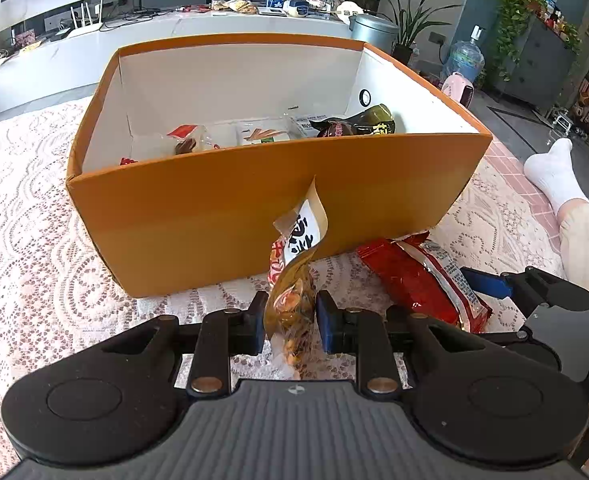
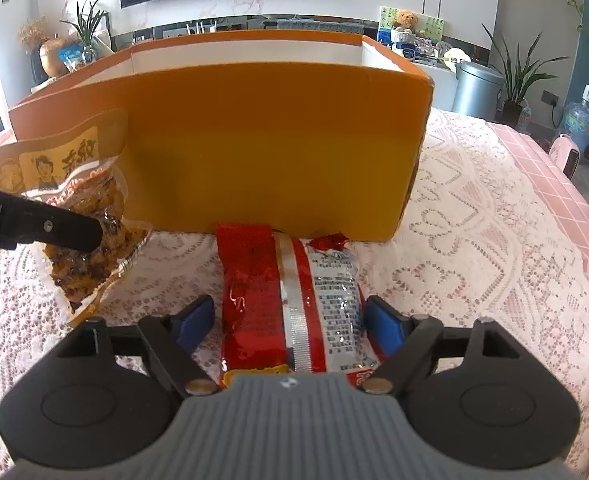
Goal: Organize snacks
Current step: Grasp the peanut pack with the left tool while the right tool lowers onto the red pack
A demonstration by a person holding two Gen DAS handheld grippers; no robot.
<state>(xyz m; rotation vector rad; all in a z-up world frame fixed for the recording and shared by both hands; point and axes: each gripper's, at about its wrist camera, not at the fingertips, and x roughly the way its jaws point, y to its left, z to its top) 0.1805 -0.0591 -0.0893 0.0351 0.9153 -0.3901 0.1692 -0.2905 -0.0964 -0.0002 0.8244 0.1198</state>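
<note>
The left gripper (image 1: pixel 290 322) is clenched on the brown pouch (image 1: pixel 294 280) low down (top flopping). It may snag the box (image 1: pixel 254 208) wall at twelve o'clock. The right gripper (image 2: pixel 286 324), fingers released, straddles the red packet (image 2: pixel 286 304).

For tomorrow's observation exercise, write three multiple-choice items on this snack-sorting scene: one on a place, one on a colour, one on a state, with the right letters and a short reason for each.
1. Where does the red snack packet lie?
A. inside the box
B. on the lace tablecloth, one end at the box's near wall
C. on the floor

2. What colour is the cardboard box outside?
A. orange
B. blue
C. green

3. What are the left tongs doing?
A. standing open and empty
B. gripping the red packet
C. shut on the brown snack pouch

Answers: 1 B, the packet rests on the cloth in front of the box; 2 A, its outer walls are orange, white inside; 3 C, both pads press on the pouch.
</note>
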